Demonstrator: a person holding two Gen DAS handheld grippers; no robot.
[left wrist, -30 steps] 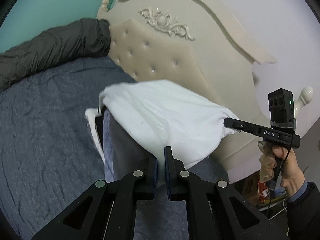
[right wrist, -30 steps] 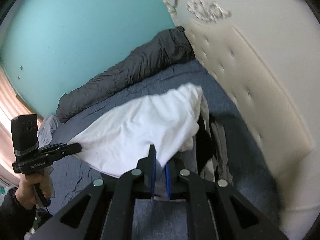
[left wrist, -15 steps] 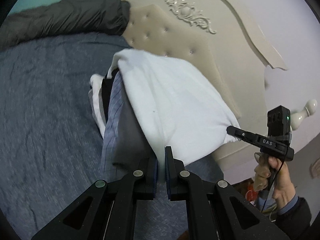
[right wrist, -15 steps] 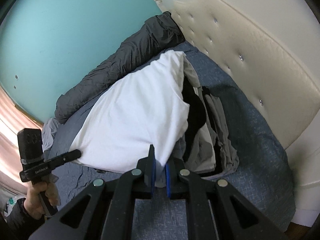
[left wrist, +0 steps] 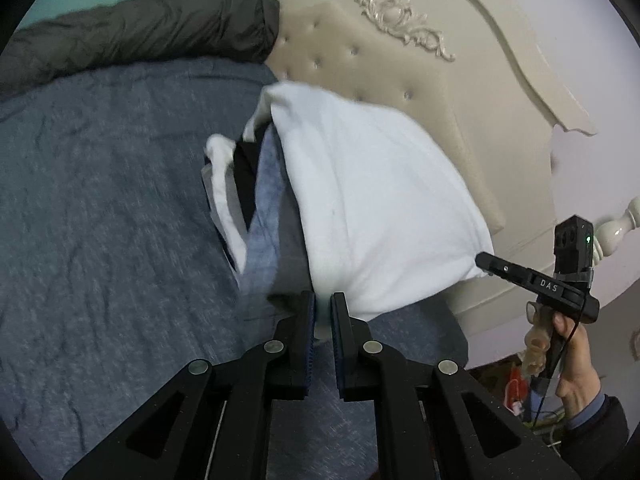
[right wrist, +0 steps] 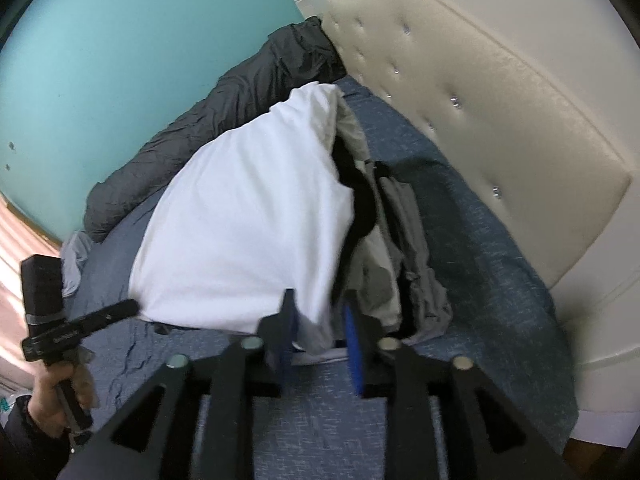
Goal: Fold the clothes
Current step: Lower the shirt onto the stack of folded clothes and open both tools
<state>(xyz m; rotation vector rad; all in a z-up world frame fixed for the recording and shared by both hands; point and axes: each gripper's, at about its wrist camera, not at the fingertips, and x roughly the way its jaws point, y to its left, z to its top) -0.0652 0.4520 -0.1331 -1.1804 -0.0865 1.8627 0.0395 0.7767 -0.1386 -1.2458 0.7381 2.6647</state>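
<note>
There are two grippers, one white shirt (left wrist: 376, 204) and one small pile of other clothes (right wrist: 404, 264) on the blue bed (left wrist: 100, 240). The shirt is plain, soft and folded over, and it lies across the pile, close to the cream headboard (right wrist: 480, 104). The left gripper (left wrist: 323, 312) is pressed together and pinches one near corner, while the right gripper (right wrist: 320, 320) has just been opening, so its jaws are spread with the other corner hanging loose between them.
</note>
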